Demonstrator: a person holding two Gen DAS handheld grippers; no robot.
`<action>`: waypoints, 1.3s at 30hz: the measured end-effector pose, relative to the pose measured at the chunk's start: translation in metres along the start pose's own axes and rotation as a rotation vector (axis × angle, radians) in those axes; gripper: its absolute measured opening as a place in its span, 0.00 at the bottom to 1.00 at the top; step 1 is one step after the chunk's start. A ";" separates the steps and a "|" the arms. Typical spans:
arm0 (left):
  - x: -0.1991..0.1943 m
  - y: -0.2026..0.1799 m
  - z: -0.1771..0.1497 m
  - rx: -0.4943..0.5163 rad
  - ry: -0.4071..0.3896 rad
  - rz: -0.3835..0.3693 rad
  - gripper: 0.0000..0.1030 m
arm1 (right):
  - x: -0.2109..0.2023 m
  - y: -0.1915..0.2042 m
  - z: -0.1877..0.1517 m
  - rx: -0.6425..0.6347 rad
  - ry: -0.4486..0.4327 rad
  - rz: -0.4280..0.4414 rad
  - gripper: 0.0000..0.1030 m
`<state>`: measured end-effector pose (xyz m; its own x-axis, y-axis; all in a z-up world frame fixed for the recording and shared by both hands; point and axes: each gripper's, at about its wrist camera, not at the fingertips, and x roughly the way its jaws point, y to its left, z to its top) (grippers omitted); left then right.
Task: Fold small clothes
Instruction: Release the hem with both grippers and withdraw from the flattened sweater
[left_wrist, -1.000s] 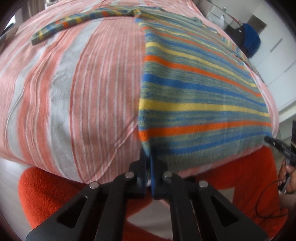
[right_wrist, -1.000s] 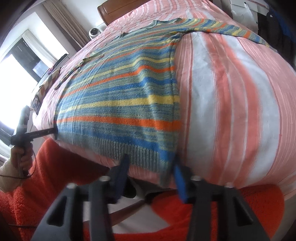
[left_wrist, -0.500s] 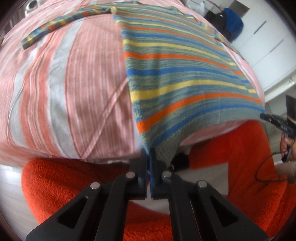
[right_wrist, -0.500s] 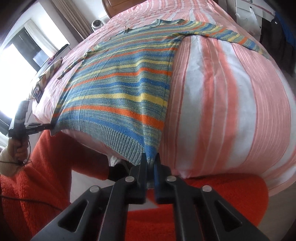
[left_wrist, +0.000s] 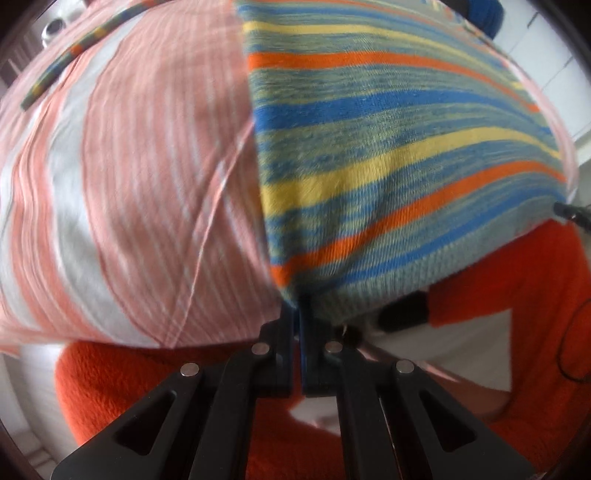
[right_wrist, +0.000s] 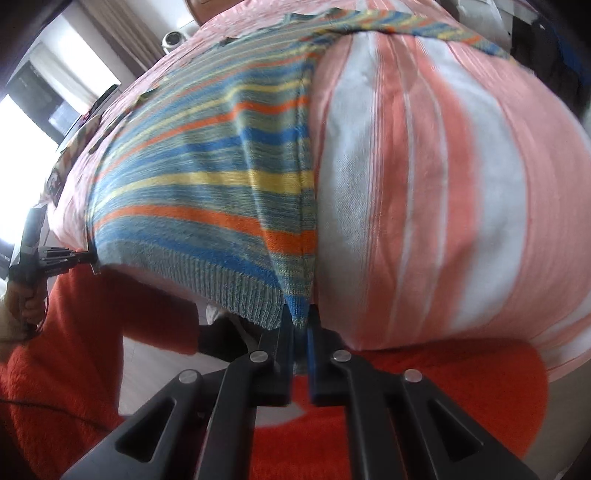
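While the striped sweater (left_wrist: 388, 158) lies spread on the pink-striped bedspread (left_wrist: 129, 184), I have both hem corners pinched. My left gripper (left_wrist: 297, 314) is clamped on one bottom corner, my right gripper (right_wrist: 300, 321) on the other, each with its jaws together on the ribbed hem. Only the right view shows the neckline, a sleeve (right_wrist: 417, 27) stretched out at the far end, and the hand (right_wrist: 22, 302) carrying the left gripper. The left view shows the other sleeve (left_wrist: 74, 55). A second ago the right jaws stood apart around the hem; now they grip it, and both corners are lifted off the bed edge.
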<state>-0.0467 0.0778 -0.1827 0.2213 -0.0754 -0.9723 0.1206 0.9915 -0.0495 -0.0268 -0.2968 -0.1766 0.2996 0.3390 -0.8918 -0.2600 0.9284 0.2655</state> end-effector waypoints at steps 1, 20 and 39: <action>0.000 -0.001 0.000 -0.002 0.002 0.006 0.04 | 0.001 -0.001 0.000 0.010 -0.006 -0.001 0.05; -0.119 0.007 0.028 -0.232 -0.377 0.237 0.82 | -0.070 0.020 0.029 -0.008 -0.311 -0.145 0.56; -0.088 0.026 -0.008 -0.354 -0.393 0.205 0.86 | -0.039 0.083 0.039 -0.010 -0.300 -0.132 0.57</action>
<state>-0.0708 0.1106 -0.1004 0.5575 0.1554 -0.8155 -0.2794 0.9601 -0.0080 -0.0240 -0.2271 -0.1051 0.5881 0.2474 -0.7700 -0.2101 0.9661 0.1499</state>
